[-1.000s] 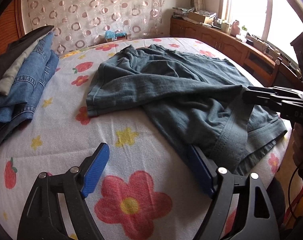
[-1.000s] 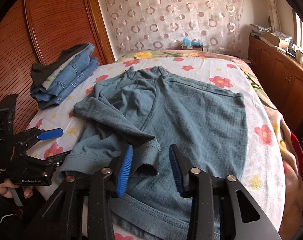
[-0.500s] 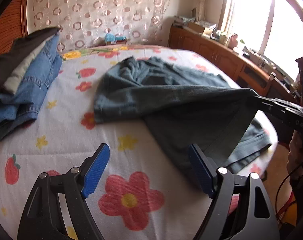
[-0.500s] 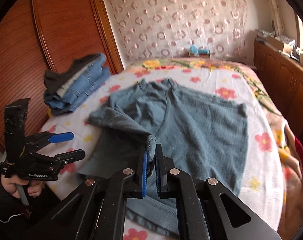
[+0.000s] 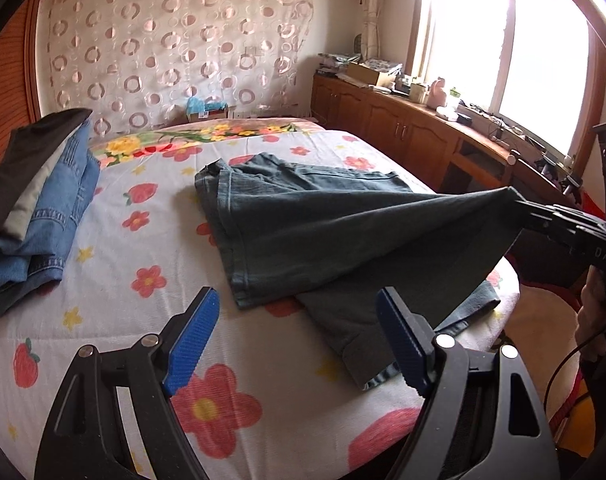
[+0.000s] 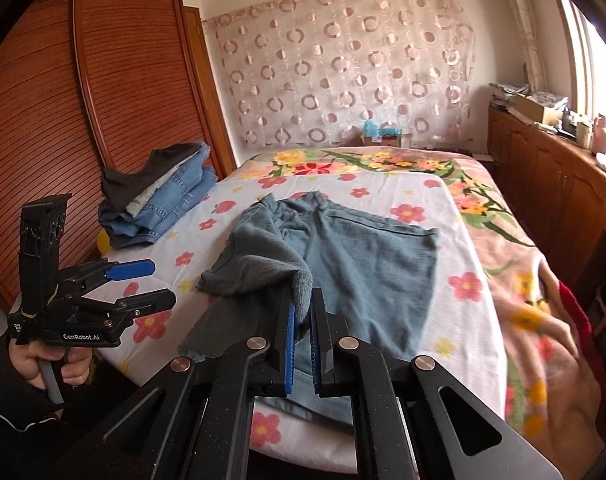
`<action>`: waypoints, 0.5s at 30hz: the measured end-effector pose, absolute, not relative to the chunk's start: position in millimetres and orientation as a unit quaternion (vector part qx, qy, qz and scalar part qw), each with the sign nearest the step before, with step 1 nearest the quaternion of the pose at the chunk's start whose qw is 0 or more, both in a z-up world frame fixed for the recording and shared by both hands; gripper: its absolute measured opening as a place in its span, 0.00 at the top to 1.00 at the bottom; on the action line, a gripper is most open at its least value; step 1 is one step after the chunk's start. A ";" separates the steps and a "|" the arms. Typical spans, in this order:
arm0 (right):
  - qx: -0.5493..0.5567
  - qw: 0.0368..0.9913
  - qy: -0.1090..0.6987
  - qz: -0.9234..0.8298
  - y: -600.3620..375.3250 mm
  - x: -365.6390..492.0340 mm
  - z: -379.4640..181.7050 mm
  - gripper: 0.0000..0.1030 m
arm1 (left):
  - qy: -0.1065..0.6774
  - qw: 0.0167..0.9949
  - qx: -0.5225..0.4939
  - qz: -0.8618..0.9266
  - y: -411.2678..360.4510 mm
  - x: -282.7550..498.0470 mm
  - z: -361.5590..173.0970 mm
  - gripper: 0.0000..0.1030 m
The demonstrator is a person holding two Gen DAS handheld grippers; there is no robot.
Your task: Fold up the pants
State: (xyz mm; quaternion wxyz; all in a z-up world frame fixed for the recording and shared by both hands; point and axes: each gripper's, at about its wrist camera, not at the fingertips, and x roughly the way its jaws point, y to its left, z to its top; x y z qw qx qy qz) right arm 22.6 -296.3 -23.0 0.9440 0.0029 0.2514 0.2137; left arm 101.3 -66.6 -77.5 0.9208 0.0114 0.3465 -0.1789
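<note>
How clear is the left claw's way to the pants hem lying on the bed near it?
Probably clear. The left claw is open and empty above the bedsheet, and nothing lies between it and the hem. The right claw holds another part of the pants lifted off to the side.

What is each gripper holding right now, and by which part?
The right gripper is shut on the hem end of a leg of the grey-blue pants. The left gripper holds nothing; its jaws are open.

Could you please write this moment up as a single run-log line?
right tool: shut on grey-green cotton pants leg hem, lifted | left tool: open, empty | folded denim stack: on floral bedsheet
</note>
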 end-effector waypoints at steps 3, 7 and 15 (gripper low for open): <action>0.002 0.946 0.251 0.203 -297.3 18.4 -24.6 0.94 | 0.346 0.920 0.013 -0.185 -70.7 101.8 -78.8 0.21; 0.000 0.945 0.264 0.193 -297.7 10.4 -32.3 0.94 | 0.348 0.919 0.018 -0.186 -76.5 101.1 -80.8 0.21; 0.015 0.938 0.304 0.168 -308.0 10.0 -55.0 0.94 | 0.335 0.924 0.027 -0.183 -84.3 103.3 -86.5 0.21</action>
